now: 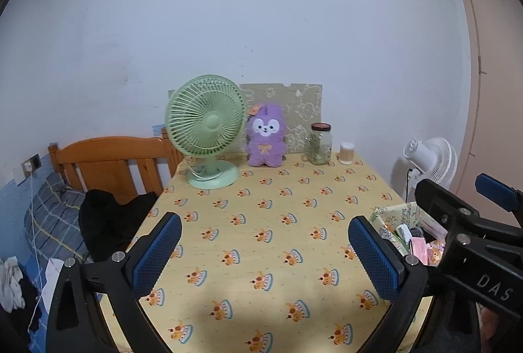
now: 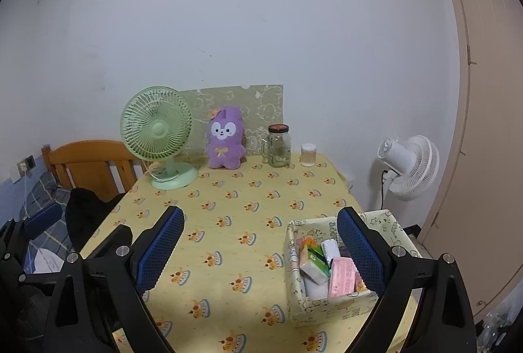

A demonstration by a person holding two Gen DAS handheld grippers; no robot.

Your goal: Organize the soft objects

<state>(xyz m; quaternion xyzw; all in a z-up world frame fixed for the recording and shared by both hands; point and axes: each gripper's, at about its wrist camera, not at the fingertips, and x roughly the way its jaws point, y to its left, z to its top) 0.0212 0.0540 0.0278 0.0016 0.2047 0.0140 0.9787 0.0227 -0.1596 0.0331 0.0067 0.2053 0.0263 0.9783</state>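
Two hand-held grippers, one in each of my hands, hover side by side over the near edge of a tabletop (image 1: 261, 222) covered in a yellow cloth with a small crown print. My left hand-held gripper (image 1: 264, 251) has its blue-padded jaws spread wide with nothing between them; my right hand-held gripper (image 2: 261, 250) is just as wide and just as empty.

Near my right side sits a fabric box (image 2: 295, 297), open at the top, already holding tissue packs (image 2: 315, 261) and other soft packets stood on edge. It is probably kept near so things can be dropped in easily.

Well apart, at the far edge, a purple plush bunny (image 1: 265, 135) sits upright, seemingly propped against a patterned board (image 1: 304, 104) by the wall. I judge it the soft thing left to collect. A green desk fan (image 1: 207, 130) stands just beside it on its left, a glass jar (image 1: 319, 143) and a small cup (image 1: 346, 153) on its right, so a reach needs care.
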